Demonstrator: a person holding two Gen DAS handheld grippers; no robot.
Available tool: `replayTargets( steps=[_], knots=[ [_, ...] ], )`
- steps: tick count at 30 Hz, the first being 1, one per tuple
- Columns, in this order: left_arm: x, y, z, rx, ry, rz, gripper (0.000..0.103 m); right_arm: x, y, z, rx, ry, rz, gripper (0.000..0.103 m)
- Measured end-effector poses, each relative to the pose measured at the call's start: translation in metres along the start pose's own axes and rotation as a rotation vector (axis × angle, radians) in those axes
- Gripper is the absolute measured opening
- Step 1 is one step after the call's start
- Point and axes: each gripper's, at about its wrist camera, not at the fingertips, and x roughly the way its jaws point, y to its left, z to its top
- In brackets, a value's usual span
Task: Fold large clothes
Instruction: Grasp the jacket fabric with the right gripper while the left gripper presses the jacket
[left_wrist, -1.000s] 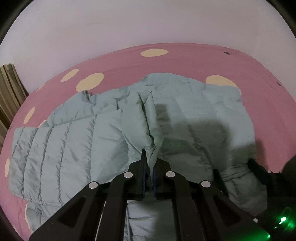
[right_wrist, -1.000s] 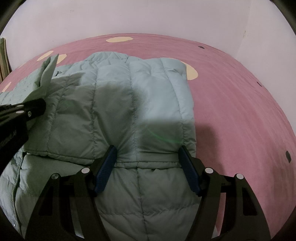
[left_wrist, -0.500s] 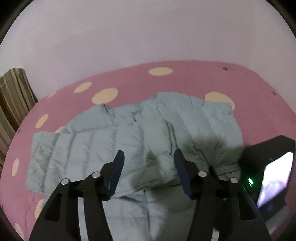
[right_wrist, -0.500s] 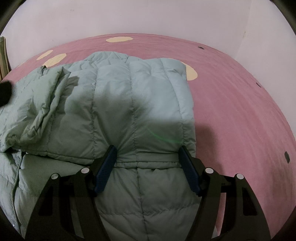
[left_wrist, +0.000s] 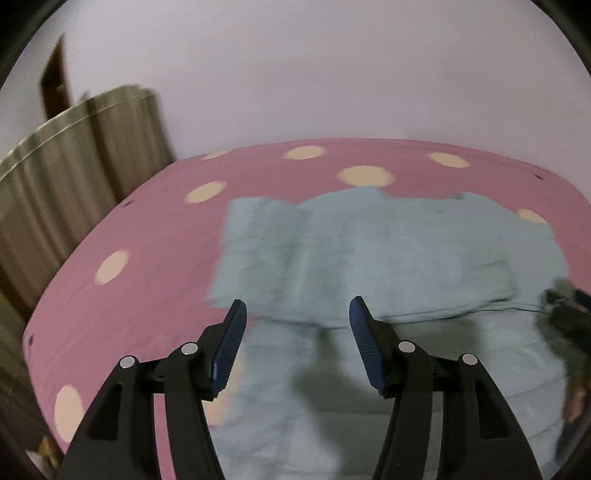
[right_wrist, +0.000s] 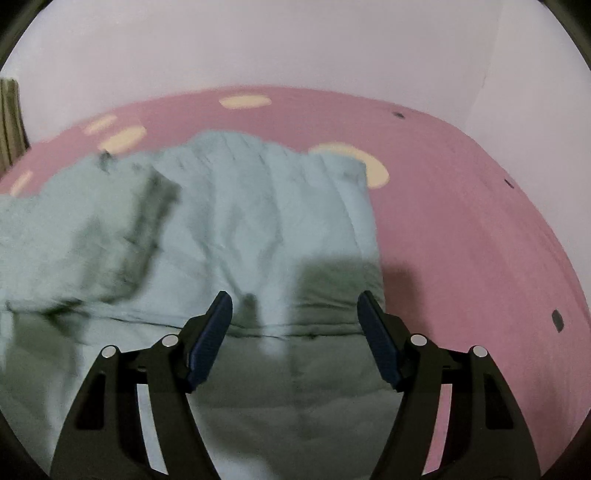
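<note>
The jacket (left_wrist: 388, 258) is a pale green quilted puffer, spread on the bed (left_wrist: 155, 229) with its pink, cream-spotted sheet. It looks light, soft and springy; the slick shell will likely slide and puff back up after a fold, so hems, cuffs and stitched seams seem the best places to pinch. In the left view its long axis runs left to right, a sleeve-like panel lying across the body and ending at the left; which end is the collar I cannot tell through the blur. The left gripper (left_wrist: 297, 325) hangs above the near edge, jaws about half open and empty. The right gripper (right_wrist: 293, 317) hovers over the folded right part, jaws wide, holding nothing. A striped curtain (left_wrist: 74, 177) hangs at the far left.
</note>
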Motion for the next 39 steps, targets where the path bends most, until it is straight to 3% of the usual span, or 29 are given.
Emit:
replayTargets(
  steps=[3, 8, 13, 14, 15, 18, 20, 23, 29, 34, 39],
  knots=[
    [0.012, 0.031, -0.002, -0.055, 0.022, 0.042, 0.058, -0.017, 0.02, 0.013, -0.014, -0.024, 0.07, 0.07],
    [0.027, 0.066, -0.004, -0.121, 0.046, 0.086, 0.058, -0.004, 0.052, 0.033, 0.015, 0.037, 0.19, 0.07],
    [0.042, 0.077, -0.007, -0.126, 0.069, 0.091, 0.059, 0.027, 0.078, 0.036, 0.043, 0.106, 0.2, 0.07],
    [0.045, 0.078, -0.007, -0.129, 0.074, 0.088, 0.064, 0.03, 0.083, 0.036, 0.042, 0.119, 0.202, 0.065],
    [0.047, 0.079, -0.009, -0.135, 0.078, 0.084, 0.067, 0.035, 0.087, 0.033, 0.035, 0.133, 0.203, 0.045],
    [0.052, 0.08, -0.009, -0.143, 0.086, 0.073, 0.067, 0.037, 0.094, 0.028, 0.008, 0.14, 0.21, 0.012],
    [0.052, 0.08, -0.006, -0.145, 0.081, 0.067, 0.067, 0.031, 0.091, 0.029, 0.007, 0.123, 0.218, 0.006],
    [0.048, 0.08, 0.002, -0.155, 0.059, 0.056, 0.074, 0.018, 0.076, 0.035, 0.042, 0.073, 0.219, 0.005],
    [0.051, 0.055, 0.026, -0.123, 0.046, -0.022, 0.074, 0.009, 0.032, 0.043, 0.066, 0.004, 0.095, 0.004],
    [0.051, 0.028, 0.039, -0.138, 0.043, -0.132, 0.074, 0.022, -0.009, 0.039, 0.096, 0.02, 0.011, 0.004],
    [0.069, 0.002, 0.045, -0.104, 0.068, -0.142, 0.074, 0.038, -0.032, 0.035, 0.116, 0.045, -0.012, 0.004]
  ],
)
